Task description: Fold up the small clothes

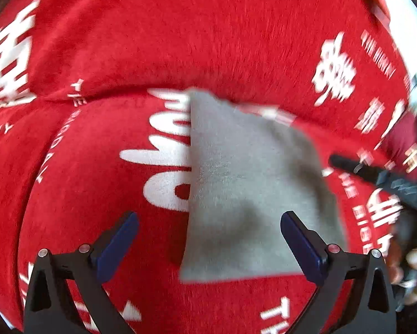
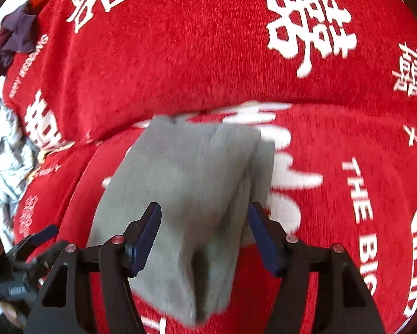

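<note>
My left gripper (image 1: 209, 239) and right gripper (image 2: 205, 236) gape empty over the soft, light folded grey knit cloth (image 2: 186, 194) at frame centre; I'd pinch its layered lower edge.

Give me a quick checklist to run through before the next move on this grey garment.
1. Left gripper open, nothing pinched: ok.
2. Right gripper open, pads off the cloth: ok.
3. Grey garment lying folded on the red blanket: ok.
4. Fold edges lined up: not ok, layers look offset at the far right corner.
5. Fold lying flat: cannot tell, picture blurred.
6. More clothes waiting: ok, purple pile at the blanket's far left.
</note>
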The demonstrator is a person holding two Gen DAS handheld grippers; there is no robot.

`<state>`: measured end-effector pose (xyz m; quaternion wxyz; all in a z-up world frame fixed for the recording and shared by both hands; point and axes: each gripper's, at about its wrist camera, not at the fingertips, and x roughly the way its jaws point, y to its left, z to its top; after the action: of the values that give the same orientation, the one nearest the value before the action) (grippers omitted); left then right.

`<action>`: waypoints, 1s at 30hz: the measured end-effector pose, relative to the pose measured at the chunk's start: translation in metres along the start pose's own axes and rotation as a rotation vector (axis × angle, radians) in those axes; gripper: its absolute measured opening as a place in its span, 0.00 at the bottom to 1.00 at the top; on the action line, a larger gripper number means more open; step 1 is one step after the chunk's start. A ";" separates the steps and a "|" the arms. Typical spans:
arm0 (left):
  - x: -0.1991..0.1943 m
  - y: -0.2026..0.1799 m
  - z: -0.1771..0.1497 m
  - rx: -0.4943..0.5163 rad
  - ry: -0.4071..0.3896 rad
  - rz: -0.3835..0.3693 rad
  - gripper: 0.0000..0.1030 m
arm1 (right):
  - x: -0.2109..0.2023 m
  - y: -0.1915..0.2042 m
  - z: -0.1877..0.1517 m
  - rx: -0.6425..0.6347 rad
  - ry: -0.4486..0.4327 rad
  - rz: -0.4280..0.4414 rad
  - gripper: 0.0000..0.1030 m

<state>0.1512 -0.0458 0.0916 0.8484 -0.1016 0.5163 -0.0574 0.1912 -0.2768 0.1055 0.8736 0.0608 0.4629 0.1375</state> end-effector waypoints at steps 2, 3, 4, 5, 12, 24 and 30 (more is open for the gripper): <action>0.031 -0.005 0.001 0.011 0.070 0.094 0.98 | 0.016 0.013 0.010 -0.059 0.030 0.052 0.67; 0.041 -0.003 -0.002 0.001 0.092 0.091 0.98 | 0.025 0.017 0.010 -0.081 0.059 0.088 0.67; 0.049 0.001 -0.007 -0.024 0.111 0.071 0.99 | 0.033 0.019 0.008 -0.091 0.089 0.114 0.67; 0.054 0.006 -0.012 -0.056 0.121 0.048 0.99 | 0.047 0.018 0.005 -0.099 0.128 0.114 0.67; 0.052 0.009 -0.026 -0.049 0.120 0.016 0.99 | 0.061 -0.011 -0.001 -0.011 0.113 0.019 0.62; 0.057 0.001 -0.027 -0.027 0.114 0.051 0.99 | 0.104 0.026 0.034 -0.220 0.227 -0.079 0.74; 0.060 -0.001 -0.028 -0.036 0.110 0.056 1.00 | 0.126 -0.026 0.059 -0.038 0.210 -0.073 0.76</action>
<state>0.1541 -0.0625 0.0273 0.8181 -0.0988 0.5658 -0.0298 0.3117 -0.2630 0.0326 0.8256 0.0126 0.5512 0.1200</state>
